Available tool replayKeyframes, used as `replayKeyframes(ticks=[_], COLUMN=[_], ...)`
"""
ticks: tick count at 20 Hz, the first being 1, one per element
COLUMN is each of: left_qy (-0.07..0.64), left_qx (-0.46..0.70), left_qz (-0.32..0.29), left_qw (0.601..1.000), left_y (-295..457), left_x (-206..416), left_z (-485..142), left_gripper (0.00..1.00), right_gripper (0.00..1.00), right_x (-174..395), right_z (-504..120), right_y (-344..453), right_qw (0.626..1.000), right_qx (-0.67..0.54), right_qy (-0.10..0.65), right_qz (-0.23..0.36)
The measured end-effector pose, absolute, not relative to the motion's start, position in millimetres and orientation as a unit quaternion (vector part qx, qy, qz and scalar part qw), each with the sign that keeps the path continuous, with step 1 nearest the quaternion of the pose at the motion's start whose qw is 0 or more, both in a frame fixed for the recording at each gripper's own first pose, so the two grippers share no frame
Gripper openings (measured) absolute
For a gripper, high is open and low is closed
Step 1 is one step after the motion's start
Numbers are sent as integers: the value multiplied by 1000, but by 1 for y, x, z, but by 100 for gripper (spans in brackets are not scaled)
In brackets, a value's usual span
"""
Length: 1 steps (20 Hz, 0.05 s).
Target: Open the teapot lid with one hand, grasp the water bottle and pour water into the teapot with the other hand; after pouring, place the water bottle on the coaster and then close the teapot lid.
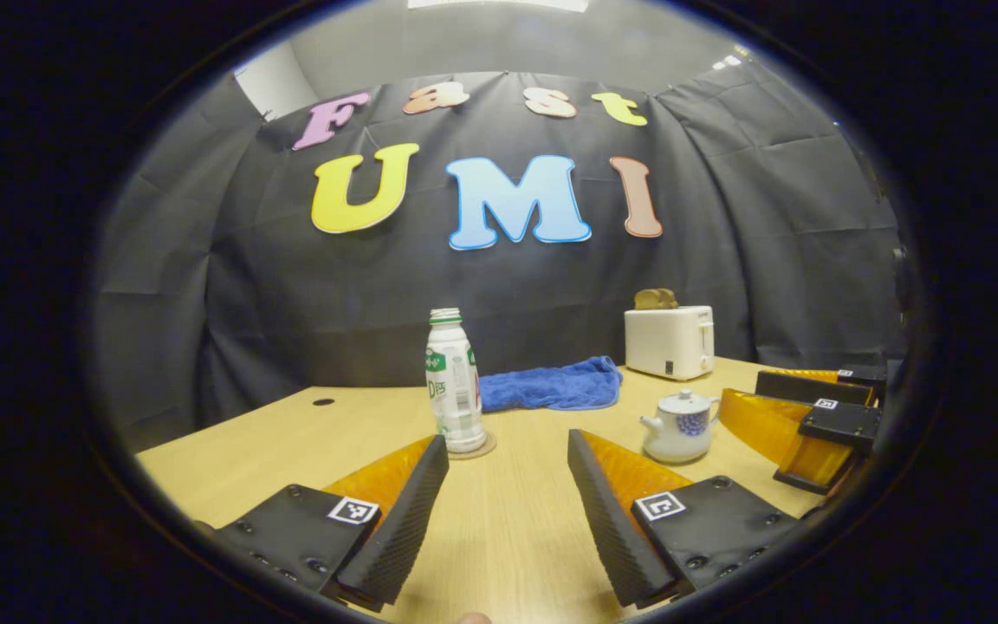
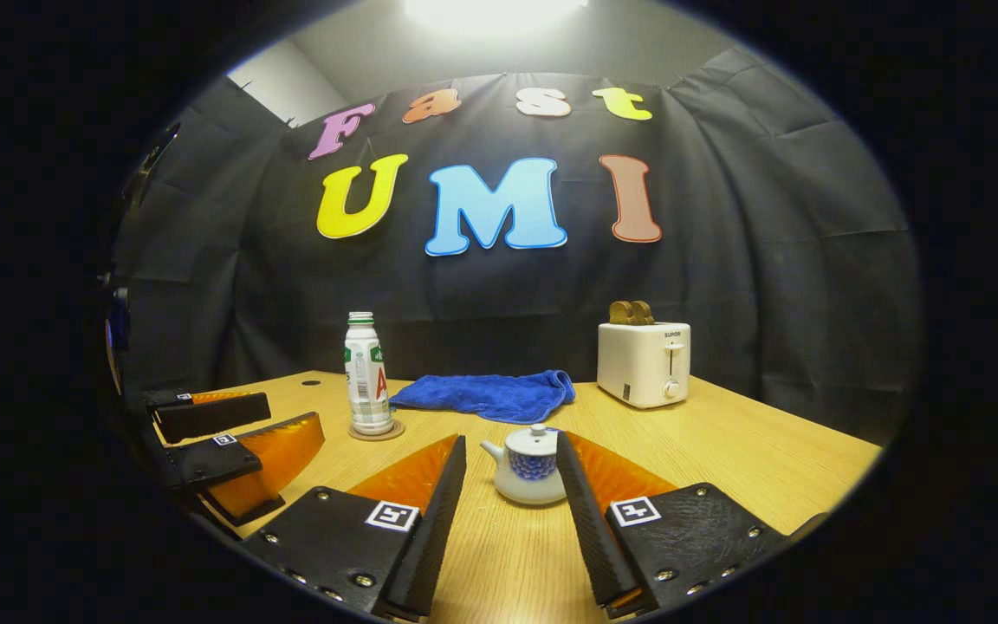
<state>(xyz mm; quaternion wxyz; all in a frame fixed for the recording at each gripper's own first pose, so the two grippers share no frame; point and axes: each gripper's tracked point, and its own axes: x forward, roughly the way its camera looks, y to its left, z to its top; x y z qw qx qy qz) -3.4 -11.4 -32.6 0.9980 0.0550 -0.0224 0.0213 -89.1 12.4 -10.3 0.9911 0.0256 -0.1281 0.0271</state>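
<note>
I am holding my left gripper (image 1: pixel 506 485) low over the near part of the pale wooden table (image 1: pixel 508 537), with its two fingers wide apart and nothing between them. I am pointing it at the bottle, so I think this hand is going to do the grabbing and pouring. My right gripper (image 2: pixel 508 503) is sitting low too, fingers apart and holding nothing. I am lining it up with the teapot, so I think it is getting ready to lift the lid.

Just past the right gripper, the small round white teapot with blue flowers (image 2: pixel 529 477) is standing upright. Its little white lid with a knob (image 2: pixel 536 436) is sitting on top, so the first step is not yet done.

A bit farther and to the left, the white plastic water bottle with the green cap (image 1: pixel 454 381) is standing on a thin round brown coaster (image 1: pixel 477 451). It is waiting on the spot where it goes back after pouring.

Behind them a fluffy blue towel (image 1: pixel 555 387) is lying bunched up. Far right, a white toaster (image 2: pixel 644 362) is holding brown bread slices (image 2: pixel 630 312) in its slots.
</note>
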Motion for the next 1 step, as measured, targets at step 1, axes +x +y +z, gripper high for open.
replayKeyframes(ticks=[1], left_qy=[-23], left_qx=[54], left_qz=[18], left_qw=[998], left_y=[-14], left_x=[-3], left_z=[-32], left_gripper=[98], right_gripper=[65], right_x=[-90], right_z=[-10], right_y=[13], right_qw=[991], right_qx=[23], right_qy=[-129], right_qz=[25])
